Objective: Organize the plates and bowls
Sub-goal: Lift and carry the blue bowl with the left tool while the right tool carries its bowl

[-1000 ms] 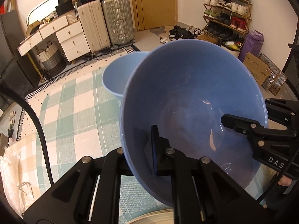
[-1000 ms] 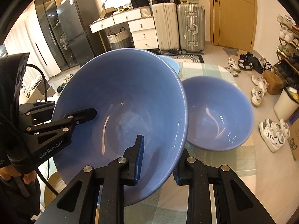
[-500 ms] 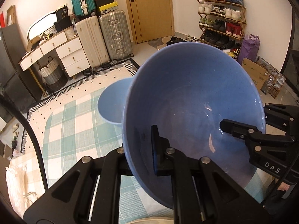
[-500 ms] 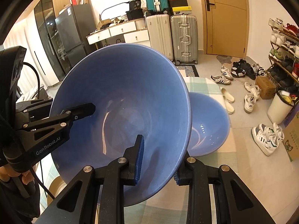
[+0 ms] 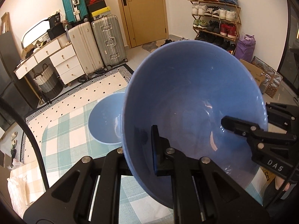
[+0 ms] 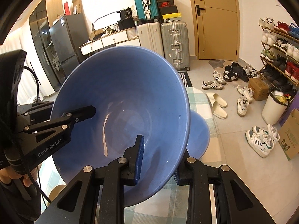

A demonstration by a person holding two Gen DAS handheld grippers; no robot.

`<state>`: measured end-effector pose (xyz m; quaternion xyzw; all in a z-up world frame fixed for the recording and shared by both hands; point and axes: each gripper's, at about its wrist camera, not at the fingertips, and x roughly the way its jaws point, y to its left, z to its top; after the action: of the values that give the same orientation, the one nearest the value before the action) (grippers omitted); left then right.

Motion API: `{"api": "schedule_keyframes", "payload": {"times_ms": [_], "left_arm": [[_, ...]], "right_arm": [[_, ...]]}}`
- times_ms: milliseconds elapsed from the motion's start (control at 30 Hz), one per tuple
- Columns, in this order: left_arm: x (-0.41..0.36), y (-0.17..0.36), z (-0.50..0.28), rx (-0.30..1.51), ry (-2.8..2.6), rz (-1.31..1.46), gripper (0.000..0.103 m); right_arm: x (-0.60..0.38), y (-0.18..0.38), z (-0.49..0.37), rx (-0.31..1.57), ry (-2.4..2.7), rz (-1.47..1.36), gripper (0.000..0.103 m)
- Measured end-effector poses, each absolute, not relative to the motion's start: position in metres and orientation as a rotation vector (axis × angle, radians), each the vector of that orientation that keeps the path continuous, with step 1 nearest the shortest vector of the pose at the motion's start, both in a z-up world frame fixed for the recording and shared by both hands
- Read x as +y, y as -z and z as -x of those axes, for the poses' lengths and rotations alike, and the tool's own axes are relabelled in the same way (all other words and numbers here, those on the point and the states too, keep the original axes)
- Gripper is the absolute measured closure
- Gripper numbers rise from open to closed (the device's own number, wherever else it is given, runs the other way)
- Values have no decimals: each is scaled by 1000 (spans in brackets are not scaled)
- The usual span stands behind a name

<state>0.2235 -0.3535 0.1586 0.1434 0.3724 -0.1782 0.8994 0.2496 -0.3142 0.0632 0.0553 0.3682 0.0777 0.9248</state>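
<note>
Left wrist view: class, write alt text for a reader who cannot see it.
A large blue bowl fills the view, held above a checked tablecloth, with the left gripper and right gripper each clamping its rim. A second blue bowl sits behind it.

Two blue bowls: one held up, one on the checked cloth.

Big blue bowl (image 5: 194, 100) is glossy, deep w/ flared walls, tilted so its opening faces both cams; empty inside, light streaks on the glaze. Rim pinched on two opposite sides: left gripper (image 5: 138, 149) on near-left edge, right gripper (image 6: 158, 160) on the other. 2nd blue bowl (image 5: 104, 121) is smaller in view, upright, empty, sits on green/white cloth just behind and below the lifted one, partly hidden by it (image 6: 198, 136).
</note>
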Motion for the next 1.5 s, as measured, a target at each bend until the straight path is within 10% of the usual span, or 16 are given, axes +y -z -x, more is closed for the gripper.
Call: {"api": "schedule_keyframes", "payload": {"times_ms": [1500], "left_arm": [[-385,-20,-423,927,423,-268,96]], "right_arm": [[-365,7,-346,933,-50,-105,76]]}}
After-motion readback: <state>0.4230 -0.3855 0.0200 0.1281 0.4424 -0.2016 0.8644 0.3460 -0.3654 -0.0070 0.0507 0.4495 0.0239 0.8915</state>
